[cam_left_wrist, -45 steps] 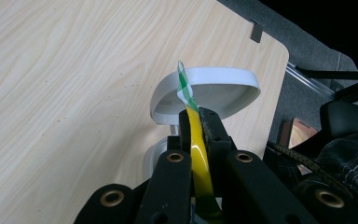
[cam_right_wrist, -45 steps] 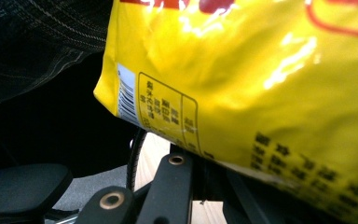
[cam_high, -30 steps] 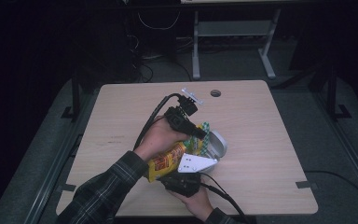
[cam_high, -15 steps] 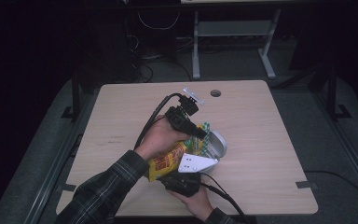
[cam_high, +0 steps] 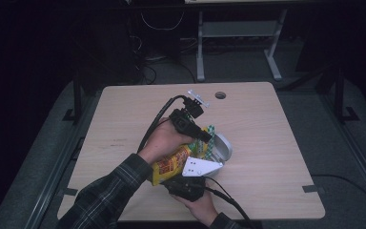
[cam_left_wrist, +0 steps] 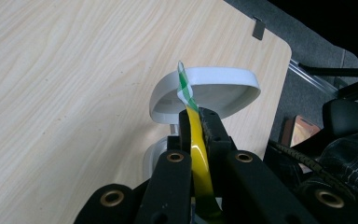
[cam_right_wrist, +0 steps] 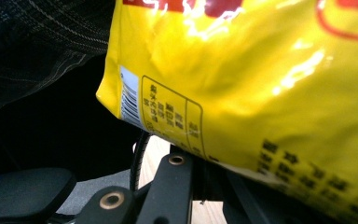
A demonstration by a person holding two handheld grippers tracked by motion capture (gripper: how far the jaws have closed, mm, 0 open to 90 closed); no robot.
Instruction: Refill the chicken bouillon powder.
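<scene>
Two sets of tongs on one yellow snack bag, held up over the near middle of the counter. Left tongs clamped tight on the bag's upper edge, seen edge-on in the left gripper view as a thin yellow strip pinched between the black jaws, its green-and-white checked seal poking out beyond the tips. Right tongs down at the bag's lower end, just below the glossy printed face in the right gripper view; no gap visible between those jaws there, apparently pressed on the bottom seam, though the pinch itself hidden behind the foil. Just beyond the bag, a white bowl on the counter, open and seemingly empty, right under the seal end. Looks like an opening or pouring job, with the mouth aimed at the bowl. Plenty to go wrong from here: slick foil slipping out of a narrow pinch under a hard pull; a tear running sideways down the pack rather than across the seal, spilling contents onto the counter short of the bowl; a sudden give jerking the left tongs down into the bowl rim and knocking it away.
</scene>
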